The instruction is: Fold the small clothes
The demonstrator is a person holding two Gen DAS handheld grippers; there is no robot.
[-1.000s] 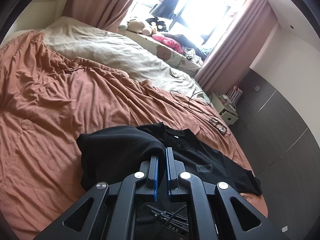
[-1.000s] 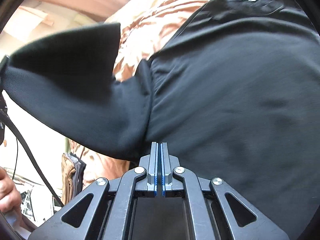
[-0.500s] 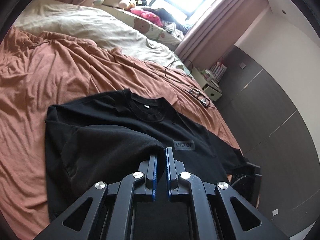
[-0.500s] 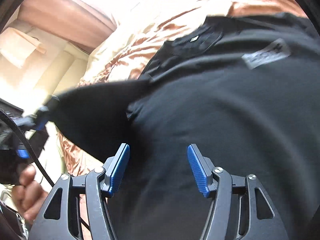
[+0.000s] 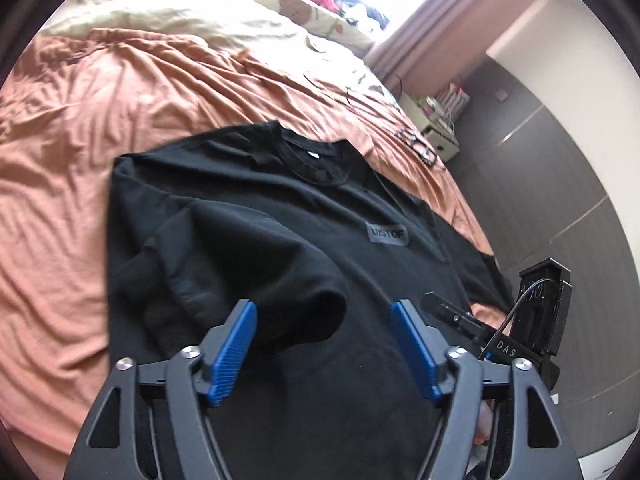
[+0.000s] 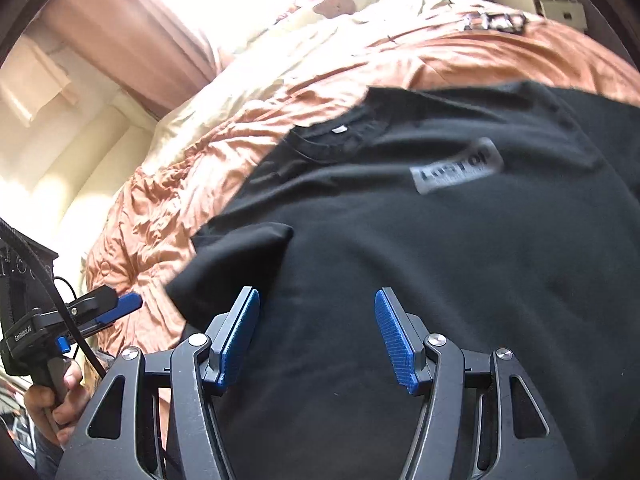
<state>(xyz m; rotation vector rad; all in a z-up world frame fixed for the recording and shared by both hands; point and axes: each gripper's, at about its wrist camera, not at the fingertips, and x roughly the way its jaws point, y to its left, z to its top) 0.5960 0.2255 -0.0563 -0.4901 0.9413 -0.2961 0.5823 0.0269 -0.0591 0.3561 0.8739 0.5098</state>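
On the bed (image 5: 80,128), over an orange cover, a black T-shirt (image 5: 328,216) lies front up, neck towards the pillows. Its collar (image 5: 316,160) carries a small white tag; a grey chest patch (image 5: 387,234) reads "LOST OF". One sleeve (image 5: 256,248) is folded inwards across the body, its hem puckered and slightly raised. Left tongs (image 5: 324,344) stand wide apart just above that sleeve, gripping nothing. Right tongs (image 6: 318,336) are likewise parted over the shirt's lower body, empty. Left tongs also appear at the edge of the right wrist view, held by a hand (image 6: 56,404).
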